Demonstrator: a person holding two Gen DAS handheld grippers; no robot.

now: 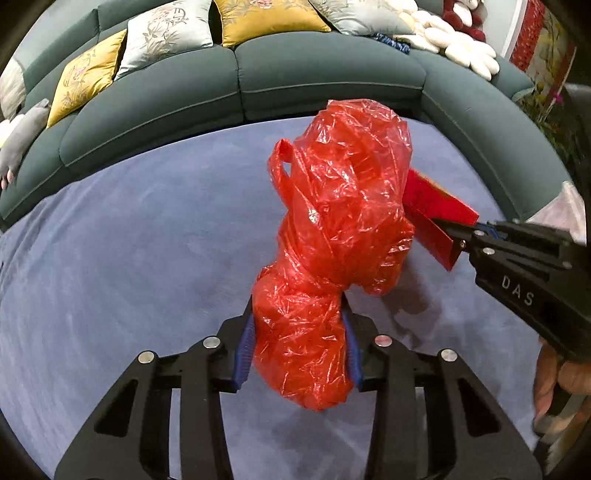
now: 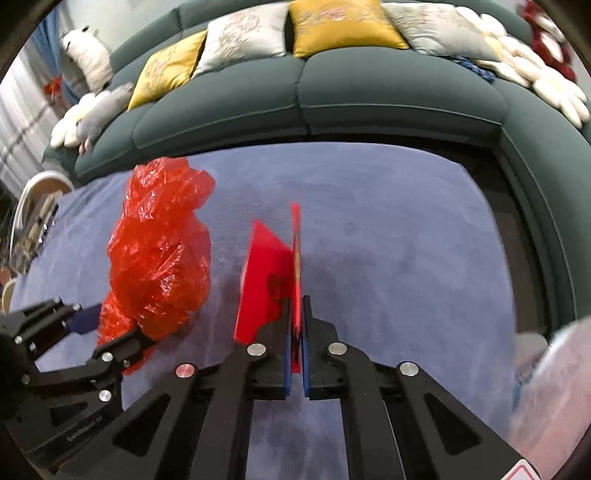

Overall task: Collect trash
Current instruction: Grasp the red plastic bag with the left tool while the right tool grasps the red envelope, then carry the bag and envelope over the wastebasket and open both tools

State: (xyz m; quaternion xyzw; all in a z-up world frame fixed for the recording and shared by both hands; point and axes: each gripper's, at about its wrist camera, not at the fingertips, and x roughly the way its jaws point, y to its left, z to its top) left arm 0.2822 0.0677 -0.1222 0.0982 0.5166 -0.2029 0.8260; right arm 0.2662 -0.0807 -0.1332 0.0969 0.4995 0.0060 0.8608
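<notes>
My left gripper (image 1: 299, 332) is shut on a crumpled red plastic bag (image 1: 332, 229) and holds it up above the blue carpet (image 1: 129, 258). The bag also shows in the right wrist view (image 2: 159, 254), with the left gripper (image 2: 110, 328) under it. My right gripper (image 2: 295, 317) is shut on a folded red paper card (image 2: 266, 280), held upright on edge. In the left wrist view the right gripper (image 1: 469, 236) comes in from the right and the card (image 1: 432, 214) touches the bag's right side.
A dark green curved sofa (image 1: 314, 74) with yellow and pale cushions (image 1: 266, 18) wraps around the carpet's far side. Plush toys (image 2: 92, 118) lie on its left end. A white chair (image 2: 33, 199) stands at far left.
</notes>
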